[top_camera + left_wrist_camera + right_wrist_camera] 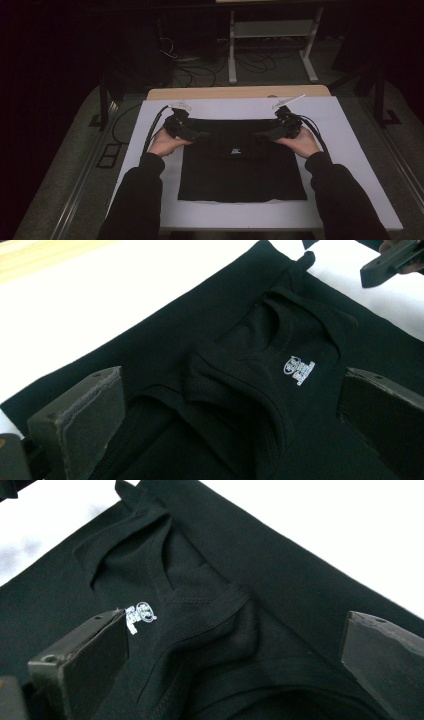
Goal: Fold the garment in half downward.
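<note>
A black garment [240, 175] lies flat and folded on the white board [345, 165], with a small white logo [235, 151] near its upper middle. My left gripper [199, 135] rests over its upper left part and my right gripper [263, 135] over its upper right, pointing toward each other. In the left gripper view the left gripper [230, 385] is open, jaws wide apart over rumpled neckline folds [235, 390] and the logo [298, 370]. The right gripper [235, 625] is likewise open above bunched fabric [210, 630] beside the logo [140, 614].
The white board covers a wooden table whose far edge [235, 93] shows. Beyond it on the dark floor are cables [200, 75] and a white metal stand [270, 30]. The right gripper's jaw tip [390, 262] shows in the left gripper view's top right corner.
</note>
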`<act>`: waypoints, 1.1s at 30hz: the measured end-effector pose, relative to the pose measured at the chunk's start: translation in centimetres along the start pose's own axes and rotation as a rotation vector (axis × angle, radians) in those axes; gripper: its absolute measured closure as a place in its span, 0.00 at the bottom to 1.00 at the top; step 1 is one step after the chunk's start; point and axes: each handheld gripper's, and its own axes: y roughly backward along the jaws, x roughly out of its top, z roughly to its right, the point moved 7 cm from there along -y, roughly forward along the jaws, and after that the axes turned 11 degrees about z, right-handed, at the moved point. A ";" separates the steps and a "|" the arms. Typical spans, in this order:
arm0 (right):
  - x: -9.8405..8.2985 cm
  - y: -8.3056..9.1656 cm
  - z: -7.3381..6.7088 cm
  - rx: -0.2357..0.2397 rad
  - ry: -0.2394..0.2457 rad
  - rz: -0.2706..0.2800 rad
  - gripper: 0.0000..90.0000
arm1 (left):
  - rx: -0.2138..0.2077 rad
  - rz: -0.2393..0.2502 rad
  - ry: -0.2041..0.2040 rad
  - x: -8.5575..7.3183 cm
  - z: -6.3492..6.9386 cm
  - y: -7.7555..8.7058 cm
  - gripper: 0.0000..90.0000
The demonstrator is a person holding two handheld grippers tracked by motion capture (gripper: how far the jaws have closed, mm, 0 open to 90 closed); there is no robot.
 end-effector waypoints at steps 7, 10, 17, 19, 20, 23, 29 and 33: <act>-0.6 -0.9 -0.3 0.015 -0.005 -0.011 0.00 | -0.001 -0.010 0.015 -0.8 -0.5 -0.7 0.00; -0.7 -1.2 -0.2 0.017 -0.015 -0.009 0.02 | -0.003 -0.015 0.020 -1.1 -0.6 -1.3 0.00; -0.5 -1.8 0.4 0.003 -0.029 0.021 0.16 | -0.005 -0.007 0.038 -1.7 -1.1 -2.5 0.06; -0.5 -1.9 0.8 -0.005 -0.035 0.017 0.21 | 0.001 0.001 0.052 -1.8 -1.3 -2.7 0.09; -0.6 -2.0 0.9 -0.007 -0.041 0.016 0.23 | 0.002 0.003 0.055 -1.9 -1.5 -2.9 0.11; -0.8 -2.1 1.3 -0.013 -0.046 0.010 0.31 | 0.002 -0.003 0.060 -2.2 -1.6 -3.2 0.15; -1.0 -2.2 1.7 -0.019 -0.052 0.001 0.44 | 0.018 0.007 0.045 -2.4 -1.9 -3.7 0.25; -1.1 -2.4 1.7 -0.018 -0.043 -0.003 0.50 | 0.040 0.038 0.034 -2.1 -2.1 -3.8 0.38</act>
